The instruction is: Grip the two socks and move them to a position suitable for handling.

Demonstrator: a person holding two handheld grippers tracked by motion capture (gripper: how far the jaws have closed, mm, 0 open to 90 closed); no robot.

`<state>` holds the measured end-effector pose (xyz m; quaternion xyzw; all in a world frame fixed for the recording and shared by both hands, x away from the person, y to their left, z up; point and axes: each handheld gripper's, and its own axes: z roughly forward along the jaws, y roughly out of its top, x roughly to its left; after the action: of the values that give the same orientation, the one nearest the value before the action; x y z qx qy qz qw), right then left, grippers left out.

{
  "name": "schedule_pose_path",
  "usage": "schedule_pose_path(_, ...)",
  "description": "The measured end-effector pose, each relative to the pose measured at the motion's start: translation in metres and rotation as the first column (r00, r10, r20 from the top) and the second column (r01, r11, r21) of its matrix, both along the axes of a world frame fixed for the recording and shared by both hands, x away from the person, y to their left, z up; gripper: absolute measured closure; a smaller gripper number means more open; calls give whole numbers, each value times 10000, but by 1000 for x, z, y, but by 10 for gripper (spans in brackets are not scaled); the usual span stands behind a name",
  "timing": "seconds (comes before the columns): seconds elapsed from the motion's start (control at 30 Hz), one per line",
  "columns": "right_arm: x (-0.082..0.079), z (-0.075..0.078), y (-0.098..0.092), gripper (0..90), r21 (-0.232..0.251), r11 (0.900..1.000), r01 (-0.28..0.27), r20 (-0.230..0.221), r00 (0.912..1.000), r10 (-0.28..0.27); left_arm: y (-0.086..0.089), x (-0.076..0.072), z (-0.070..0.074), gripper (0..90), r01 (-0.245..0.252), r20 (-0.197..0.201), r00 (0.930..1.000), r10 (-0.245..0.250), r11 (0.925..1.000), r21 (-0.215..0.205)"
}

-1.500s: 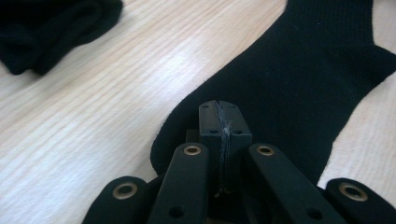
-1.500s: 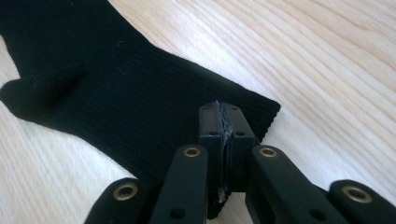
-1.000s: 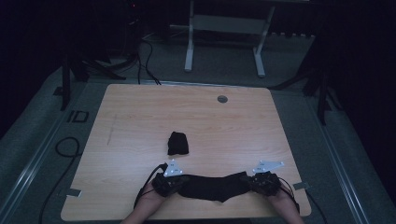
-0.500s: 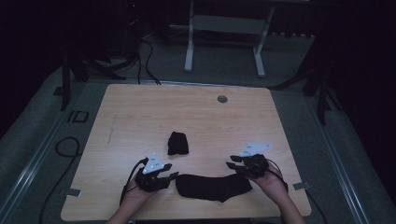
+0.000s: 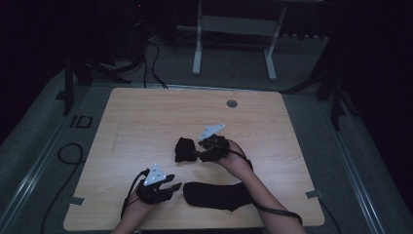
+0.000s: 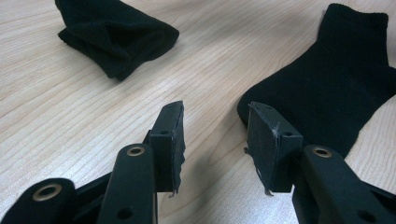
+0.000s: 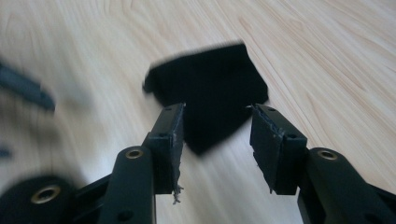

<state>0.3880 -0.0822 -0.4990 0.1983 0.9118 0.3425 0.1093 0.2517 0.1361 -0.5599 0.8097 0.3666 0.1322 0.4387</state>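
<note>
A: How does the right gripper stand?
B: Its jaws have just been opening; part open, gripping nothing. The folded sock lies just ahead of its tips, a small dark bundle on the table, blurred in the right gripper view.
A: And the left gripper?
B: Part open too, empty, bare wood between the pads. The flat sock lies just beside its right jaw, black, ribbed cuff far end. The bundle sits farther off, ahead to its left.

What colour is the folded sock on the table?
Plain black; the folded sock shows best in the left gripper view.
</note>
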Motion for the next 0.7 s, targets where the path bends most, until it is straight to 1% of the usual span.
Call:
schedule_pose_path(0.03,5,-1,7,508,120,9999,40,-159,9999,-38,1,0,0,567,-27,-25,10000,26,10000,-50)
schedule_pose_path(0.1,12,-3,19,461,179,9997,175,-374,9992,-169,3,2,1,567,-156,10,9999,156,9998,-78)
schedule_pose_path(0.2,22,-8,38,427,212,9993,303,-693,9972,-287,6,5,1,566,-296,-34,9996,295,9993,-218)
schedule_pose_path(0.27,26,-15,52,427,-190,9994,304,-669,9973,-316,7,5,1,566,-323,-9,9995,323,9992,-213)
schedule_pose_path(0.3,28,-19,56,427,-313,9990,314,-723,9968,-336,7,6,1,566,-300,-53,9995,299,9994,-198)
schedule_pose_path(0.33,30,-24,60,426,-452,9983,357,-777,9962,-392,7,6,1,566,-307,-54,9995,306,9994,-168)
schedule_pose_path(0.37,30,-24,60,426,-452,9983,357,-777,9962,-392,7,6,1,566,-307,-54,9995,306,9994,-168)
schedule_pose_path(0.4,31,-27,63,439,-609,9972,425,-859,9952,-477,7,7,0,566,-362,-105,9993,360,9992,-164)
schedule_pose_path(0.43,32,-38,67,464,-1082,9934,369,-858,9952,-463,8,8,0,566,-371,-106,9993,369,9992,-139)
schedule_pose_path(0.47,32,-40,67,499,-1021,9941,365,-904,9948,-458,8,9,0,566,-393,-120,9992,391,9991,-132)
schedule_pose_path(0.53,31,-40,66,621,-1033,9940,352,-975,9942,-454,8,11,0,565,-488,-99,9988,487,9987,-129)
schedule_pose_path(0.6,27,-41,65,730,-978,9950,182,-935,9952,-274,9,14,0,565,-645,-182,9978,640,9976,-263)
schedule_pose_path(0.63,26,-42,65,768,-905,9958,116,-924,9955,-200,10,15,0,565,-718,-224,9972,712,9969,-313)
schedule_pose_path(0.7,25,-43,65,825,-775,9968,191,-951,9951,-265,10,19,1,563,-814,-264,9964,806,9962,-318)
